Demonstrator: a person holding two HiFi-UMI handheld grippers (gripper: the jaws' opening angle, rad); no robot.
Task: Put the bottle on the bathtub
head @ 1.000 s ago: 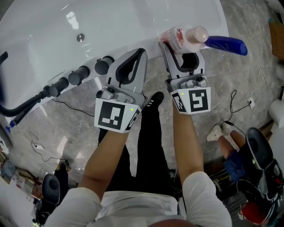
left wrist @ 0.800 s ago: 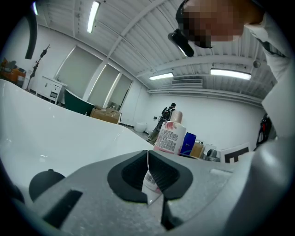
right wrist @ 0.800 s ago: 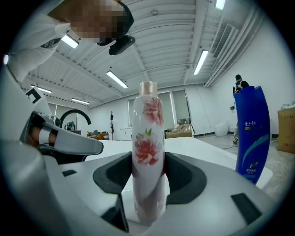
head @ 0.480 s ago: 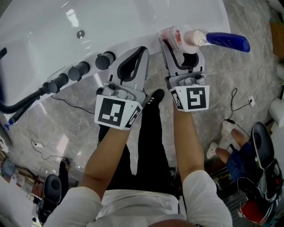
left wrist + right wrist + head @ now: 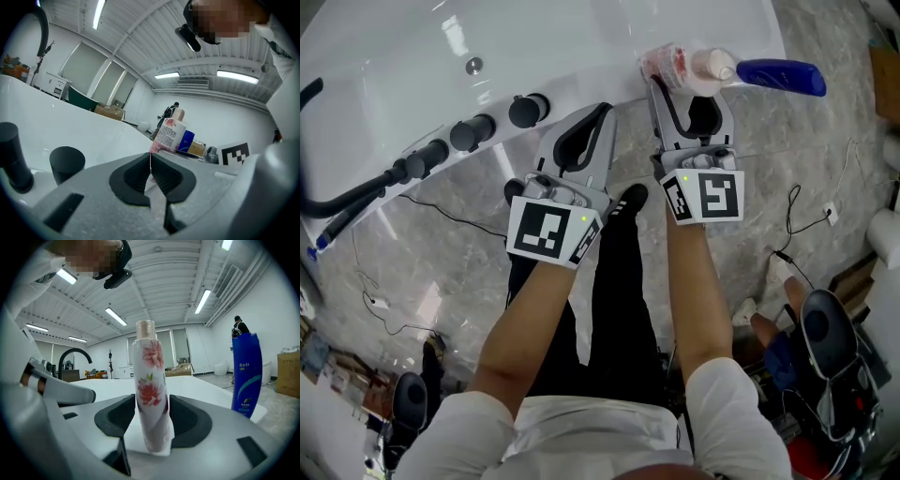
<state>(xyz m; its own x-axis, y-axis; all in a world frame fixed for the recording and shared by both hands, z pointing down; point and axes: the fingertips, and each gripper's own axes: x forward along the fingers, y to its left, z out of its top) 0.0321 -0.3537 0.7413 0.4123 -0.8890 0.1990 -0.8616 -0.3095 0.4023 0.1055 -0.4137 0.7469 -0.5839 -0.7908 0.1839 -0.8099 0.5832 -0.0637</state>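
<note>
Bottle (image 5: 151, 394), flower-printed and upright, is pinched low on its body between the 2 jaws of the right gripper (image 5: 692, 94), likely to steady it at the bathtub (image 5: 581, 56) rim. Its base is hidden behind the gripper body, so contact is unclear. To that gripper's left, the left gripper (image 5: 150, 171) is pressed together, empty; beyond on the right stands 1 blue bottle (image 5: 246, 376).

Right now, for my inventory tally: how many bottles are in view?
2. The floral bottle stands between the jaws of the right gripper at a corner of the bathtub; the blue bottle stands beside it. None seems hidden.
</note>
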